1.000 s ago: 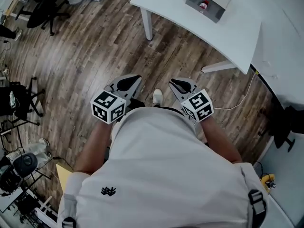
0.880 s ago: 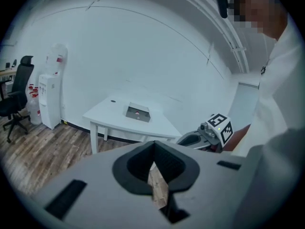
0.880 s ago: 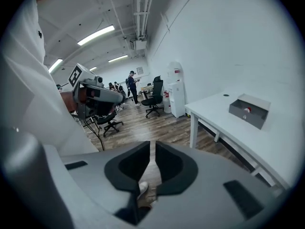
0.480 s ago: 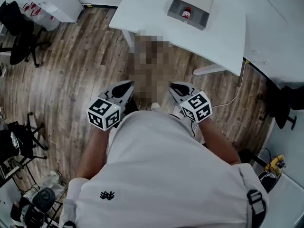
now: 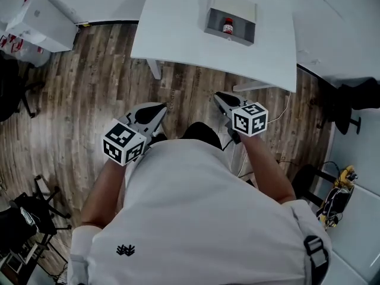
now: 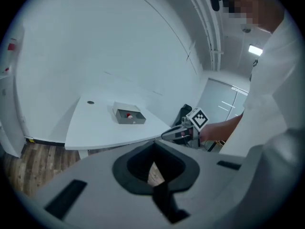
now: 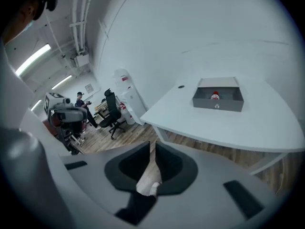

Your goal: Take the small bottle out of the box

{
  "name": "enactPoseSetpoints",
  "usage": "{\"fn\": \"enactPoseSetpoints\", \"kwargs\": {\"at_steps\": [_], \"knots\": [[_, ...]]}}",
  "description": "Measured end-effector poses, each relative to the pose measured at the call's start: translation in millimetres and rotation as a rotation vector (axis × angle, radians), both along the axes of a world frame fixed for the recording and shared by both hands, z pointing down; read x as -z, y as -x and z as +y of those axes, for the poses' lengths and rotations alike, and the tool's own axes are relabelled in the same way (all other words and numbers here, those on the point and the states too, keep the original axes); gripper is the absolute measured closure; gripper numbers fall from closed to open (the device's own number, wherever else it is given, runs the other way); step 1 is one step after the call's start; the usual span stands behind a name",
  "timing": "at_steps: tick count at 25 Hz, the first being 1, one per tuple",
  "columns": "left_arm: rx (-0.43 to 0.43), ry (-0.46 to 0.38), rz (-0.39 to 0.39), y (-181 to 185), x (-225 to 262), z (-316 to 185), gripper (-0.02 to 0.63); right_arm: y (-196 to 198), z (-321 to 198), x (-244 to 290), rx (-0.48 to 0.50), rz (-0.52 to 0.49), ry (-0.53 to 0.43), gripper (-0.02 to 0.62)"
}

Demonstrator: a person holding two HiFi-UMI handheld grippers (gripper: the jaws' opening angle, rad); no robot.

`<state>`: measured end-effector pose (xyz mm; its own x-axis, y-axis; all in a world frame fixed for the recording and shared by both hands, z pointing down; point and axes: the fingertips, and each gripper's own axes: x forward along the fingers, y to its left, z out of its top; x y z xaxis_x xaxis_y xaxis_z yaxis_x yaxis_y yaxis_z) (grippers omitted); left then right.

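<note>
A grey open box (image 5: 230, 27) sits on the white table (image 5: 178, 34) at the far side, with the small red-capped bottle (image 5: 227, 25) lying inside it. Both grippers hang over the wooden floor, short of the table's near edge and well away from the box. My left gripper (image 5: 157, 108) and my right gripper (image 5: 218, 96) have their jaws together with nothing between them. The left gripper view shows the box (image 6: 129, 115) and bottle (image 6: 128, 114) far ahead of the left gripper (image 6: 153, 146). In the right gripper view the box (image 7: 218, 100) and bottle (image 7: 215, 95) lie beyond the right gripper (image 7: 153, 144).
White table legs (image 5: 155, 70) stand just ahead of the grippers. White cabinets (image 5: 35, 16) are at the far left, with black office chairs (image 5: 12, 82) on the left. A black chair (image 5: 350, 108) and floor cables (image 5: 285, 108) are on the right.
The person has walked toward the table, so the table and box sit nearer and more central. Both grippers moved forward with the body; the right one rolled. Jaws look unchanged.
</note>
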<state>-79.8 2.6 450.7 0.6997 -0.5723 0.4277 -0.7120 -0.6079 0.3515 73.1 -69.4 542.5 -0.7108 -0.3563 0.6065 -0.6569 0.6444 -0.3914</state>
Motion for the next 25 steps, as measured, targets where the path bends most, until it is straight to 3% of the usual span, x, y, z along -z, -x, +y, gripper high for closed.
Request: {"fn": "enactPoseSetpoints", "kwargs": {"at_steps": [4,10,19,25], "knots": [[-0.016,0.036,0.010,24,-13,-4,0.600,-8,-39,-3,-0.107,0.020,0.021,0.558],[0.026,0.036,0.002,41,-19,-44,0.600,-28,-122,-3,-0.164,0.080,0.007,0.546],[0.111,0.004,-0.040,43,-2,-122,0.600,-49,-242,-19,-0.172,0.166,0.030,0.497],[0.166,0.003,-0.045,42,2,-160,0.600,-55,-291,-40,-0.156,0.207,0.077,0.466]]}}
